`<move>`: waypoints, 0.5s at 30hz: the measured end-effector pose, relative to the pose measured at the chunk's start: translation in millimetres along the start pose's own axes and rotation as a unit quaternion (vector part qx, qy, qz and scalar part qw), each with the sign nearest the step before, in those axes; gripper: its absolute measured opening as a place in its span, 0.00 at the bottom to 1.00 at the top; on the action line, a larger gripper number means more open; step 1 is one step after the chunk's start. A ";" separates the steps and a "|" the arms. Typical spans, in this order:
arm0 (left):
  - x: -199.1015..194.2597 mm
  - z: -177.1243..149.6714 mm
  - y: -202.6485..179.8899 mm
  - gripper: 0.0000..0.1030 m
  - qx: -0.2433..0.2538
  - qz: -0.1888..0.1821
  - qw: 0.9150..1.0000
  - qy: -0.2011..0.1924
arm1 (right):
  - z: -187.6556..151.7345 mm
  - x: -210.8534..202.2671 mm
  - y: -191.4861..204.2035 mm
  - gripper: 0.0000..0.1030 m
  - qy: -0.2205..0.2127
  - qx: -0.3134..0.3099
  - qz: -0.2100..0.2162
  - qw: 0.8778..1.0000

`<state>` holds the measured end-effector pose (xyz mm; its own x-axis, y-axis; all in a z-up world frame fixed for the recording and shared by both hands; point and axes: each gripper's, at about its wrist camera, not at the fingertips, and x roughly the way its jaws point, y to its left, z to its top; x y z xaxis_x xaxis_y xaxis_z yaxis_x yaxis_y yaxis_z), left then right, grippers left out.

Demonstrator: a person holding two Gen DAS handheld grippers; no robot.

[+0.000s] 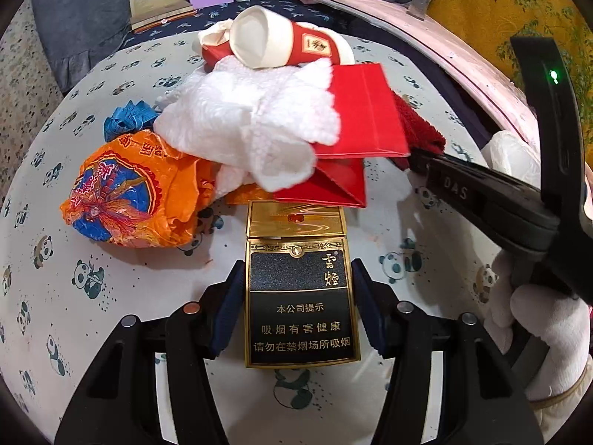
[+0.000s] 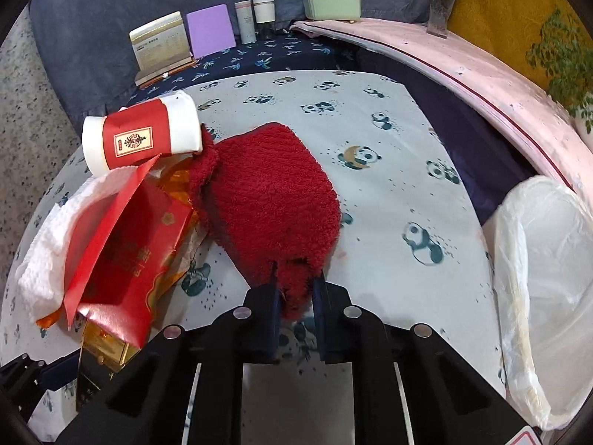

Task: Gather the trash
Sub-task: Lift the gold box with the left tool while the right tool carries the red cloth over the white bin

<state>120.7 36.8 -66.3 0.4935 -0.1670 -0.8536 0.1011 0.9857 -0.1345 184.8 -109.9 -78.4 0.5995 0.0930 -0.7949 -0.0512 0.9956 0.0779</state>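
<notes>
My left gripper [image 1: 298, 289] is shut on a black and gold cigarette box [image 1: 298, 296], its lid flipped open. Beyond it lies a trash pile: an orange wrapper [image 1: 126, 193], white tissue [image 1: 244, 126], a red paper box [image 1: 363, 115] and a red and white cup [image 1: 281, 40] on its side. My right gripper [image 2: 294, 289] is shut on the edge of a dark red fuzzy cloth [image 2: 270, 193] lying on the table; it shows in the left wrist view [image 1: 422, 155]. The cup [image 2: 141, 137] and red box [image 2: 129, 256] lie left of the cloth.
A bin lined with a white bag [image 2: 545, 296] stands at the table's right edge. The panda-print tablecloth [image 2: 389, 170] covers the table. A calendar [image 2: 159, 48], purple card [image 2: 211, 29], bottles [image 2: 255, 15] and a green box [image 2: 333, 5] stand at the back.
</notes>
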 end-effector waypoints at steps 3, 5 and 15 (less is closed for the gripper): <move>-7.7 -3.0 -6.9 0.52 0.008 0.001 1.000 -0.009 | -6.0 -13.5 -4.2 0.11 -0.010 0.008 -0.003 1.000; -13.5 -4.3 -12.0 0.52 0.012 0.000 1.000 -0.014 | -9.6 -26.6 -9.4 0.11 -0.021 0.015 -0.005 1.000; -44.8 -6.7 -58.4 0.52 0.054 -0.014 0.997 -0.052 | -15.5 -101.0 -52.1 0.11 -0.092 0.050 -0.028 0.994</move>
<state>86.9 -13.1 -23.5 0.5761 -0.2017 -0.7921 0.2062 0.9736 -0.0980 114.5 -171.1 -11.6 0.7356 0.0252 -0.6769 0.0614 0.9927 0.1037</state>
